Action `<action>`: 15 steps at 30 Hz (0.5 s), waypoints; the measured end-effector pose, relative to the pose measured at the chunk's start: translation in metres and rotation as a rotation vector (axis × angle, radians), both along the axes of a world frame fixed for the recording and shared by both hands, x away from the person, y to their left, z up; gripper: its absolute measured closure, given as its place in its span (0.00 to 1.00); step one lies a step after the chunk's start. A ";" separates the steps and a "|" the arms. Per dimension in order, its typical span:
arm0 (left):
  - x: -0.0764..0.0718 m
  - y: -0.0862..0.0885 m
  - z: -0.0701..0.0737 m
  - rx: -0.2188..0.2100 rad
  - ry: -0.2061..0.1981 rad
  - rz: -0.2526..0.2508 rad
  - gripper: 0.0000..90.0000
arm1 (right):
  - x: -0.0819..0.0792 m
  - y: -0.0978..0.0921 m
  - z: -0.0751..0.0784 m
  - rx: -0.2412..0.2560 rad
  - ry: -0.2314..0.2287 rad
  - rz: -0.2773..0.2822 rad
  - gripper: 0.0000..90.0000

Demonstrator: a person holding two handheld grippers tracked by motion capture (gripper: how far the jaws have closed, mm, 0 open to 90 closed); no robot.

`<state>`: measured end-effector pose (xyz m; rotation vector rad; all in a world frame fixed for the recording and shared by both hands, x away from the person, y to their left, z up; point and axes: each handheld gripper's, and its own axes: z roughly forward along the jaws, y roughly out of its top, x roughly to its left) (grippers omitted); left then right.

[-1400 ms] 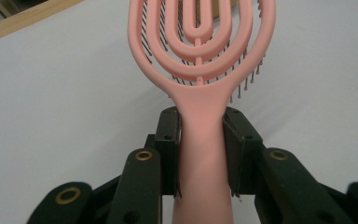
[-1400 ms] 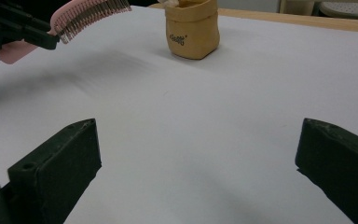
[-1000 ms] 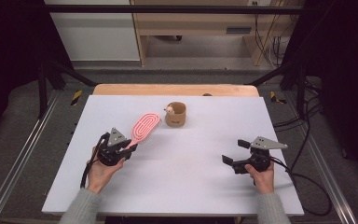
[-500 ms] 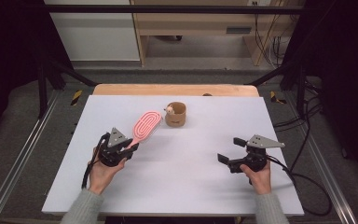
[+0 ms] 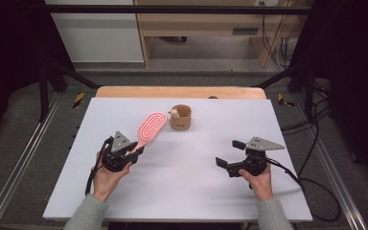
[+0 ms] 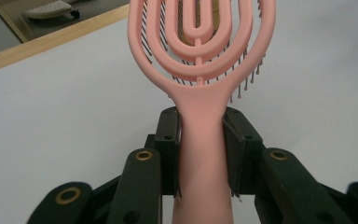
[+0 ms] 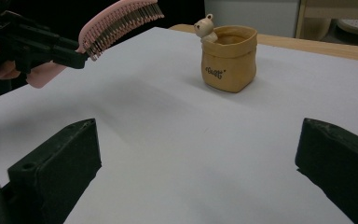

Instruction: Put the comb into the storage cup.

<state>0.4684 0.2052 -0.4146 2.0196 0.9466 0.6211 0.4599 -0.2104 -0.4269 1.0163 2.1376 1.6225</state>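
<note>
Hairbrush [image 5: 151,130] sits in the left gripper [image 5: 135,149] in the high view, pink head angled up and away toward the tan pot [image 5: 180,117] near the table's [image 5: 124,201] far middle; brush head looks just short of the pot, so likely it is being carried there to drop in handle-first or head-first, cannot tell which. Right gripper [image 5: 226,157] rests low on the right side of the table, well apart from brush and pot, jaws spread wide with nothing between them, probably on standby. Left gripper view: both jaws pressed flat against the hairbrush handle just below the neck, clamped tight, head pointing straight ahead, bristles facing down; grip near the neck keeps the head from swinging. Right gripper view: own jaws far apart at the frame's bottom corners, bare table between; pot with a small bear figure [image 7: 205,28] on its rim stands ahead, brush held raised at left, bristles down, clear of the table.
</note>
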 end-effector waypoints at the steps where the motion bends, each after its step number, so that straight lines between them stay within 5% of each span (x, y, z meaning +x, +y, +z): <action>1: 0.000 0.000 0.000 0.000 -0.002 -0.002 0.77 | 0.000 0.001 0.000 -0.001 0.000 0.001 0.00; 15: -0.005 -0.006 0.002 -0.001 -0.021 -0.004 0.77 | 0.003 0.018 0.004 0.003 0.010 0.004 0.00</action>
